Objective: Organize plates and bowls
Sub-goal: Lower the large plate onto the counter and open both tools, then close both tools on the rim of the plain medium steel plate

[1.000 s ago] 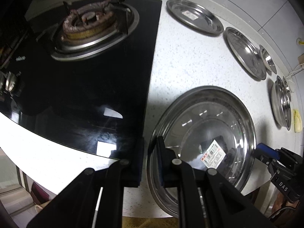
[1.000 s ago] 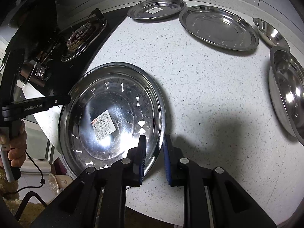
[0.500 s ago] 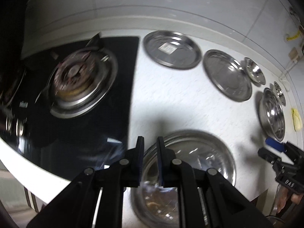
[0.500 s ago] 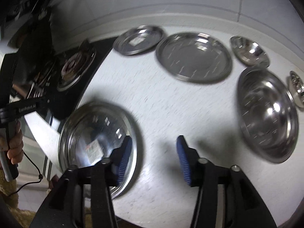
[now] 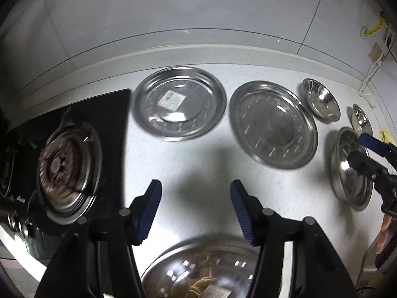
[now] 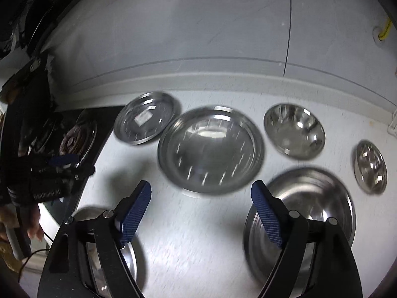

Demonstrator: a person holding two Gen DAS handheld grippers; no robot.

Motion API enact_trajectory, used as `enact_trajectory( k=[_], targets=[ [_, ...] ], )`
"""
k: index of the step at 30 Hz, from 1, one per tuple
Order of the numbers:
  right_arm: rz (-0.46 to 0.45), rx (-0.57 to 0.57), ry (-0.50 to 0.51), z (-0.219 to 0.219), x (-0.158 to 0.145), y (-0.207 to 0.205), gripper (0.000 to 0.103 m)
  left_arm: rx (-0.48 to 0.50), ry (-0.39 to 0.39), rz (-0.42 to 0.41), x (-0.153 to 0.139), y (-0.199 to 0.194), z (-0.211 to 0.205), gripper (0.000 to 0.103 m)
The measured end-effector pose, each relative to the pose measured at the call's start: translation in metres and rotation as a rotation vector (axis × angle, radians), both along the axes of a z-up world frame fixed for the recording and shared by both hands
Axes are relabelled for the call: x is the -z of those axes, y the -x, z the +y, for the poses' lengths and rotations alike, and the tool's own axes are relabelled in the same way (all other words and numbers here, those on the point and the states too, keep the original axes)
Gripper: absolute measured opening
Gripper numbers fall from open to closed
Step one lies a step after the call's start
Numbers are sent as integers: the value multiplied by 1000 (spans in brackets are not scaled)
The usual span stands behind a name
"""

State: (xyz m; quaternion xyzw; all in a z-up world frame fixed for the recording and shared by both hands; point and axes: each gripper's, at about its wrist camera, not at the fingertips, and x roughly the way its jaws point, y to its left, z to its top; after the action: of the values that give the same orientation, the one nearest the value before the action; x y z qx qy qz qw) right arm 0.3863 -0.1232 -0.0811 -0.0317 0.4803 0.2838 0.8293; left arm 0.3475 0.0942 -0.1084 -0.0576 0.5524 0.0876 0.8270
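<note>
Several steel dishes lie on the white speckled counter (image 5: pixel 198 168). The large labelled plate (image 5: pixel 211 270) lies at the front edge, under my left gripper (image 5: pixel 196 211), which is open and empty above it. At the back are a labelled plate (image 5: pixel 180 103) and a plain plate (image 5: pixel 273 124). Right of them are a small bowl (image 5: pixel 321 100), a smaller bowl (image 5: pixel 361 119) and a large bowl (image 5: pixel 351 168). My right gripper (image 6: pixel 201 211) is open and empty, between the front plate (image 6: pixel 99 248) and the large bowl (image 6: pixel 310 211).
A black glass hob (image 5: pixel 62 161) with a gas burner (image 5: pixel 65 171) fills the left side. A tiled wall (image 5: pixel 198 12) runs behind the counter. A white cable and socket (image 5: pixel 374 57) are at the far right.
Both grippers let go of the large labelled plate, opened wide and lifted up and back. The plate now lies at the counter's front edge below them.
</note>
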Motion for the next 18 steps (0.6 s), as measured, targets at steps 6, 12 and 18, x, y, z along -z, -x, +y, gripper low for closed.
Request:
enact_trajectory(
  k=[6, 12, 18],
  targets=[
    [70, 24, 8, 2, 23, -49, 90, 12, 29, 20, 15, -44, -5, 56],
    [127, 27, 16, 3, 44, -81, 90, -38, 95, 54, 37, -76, -6, 56],
    [196, 18, 8, 7, 63, -104, 90, -90, 184, 102, 60, -99, -4, 56]
  ],
)
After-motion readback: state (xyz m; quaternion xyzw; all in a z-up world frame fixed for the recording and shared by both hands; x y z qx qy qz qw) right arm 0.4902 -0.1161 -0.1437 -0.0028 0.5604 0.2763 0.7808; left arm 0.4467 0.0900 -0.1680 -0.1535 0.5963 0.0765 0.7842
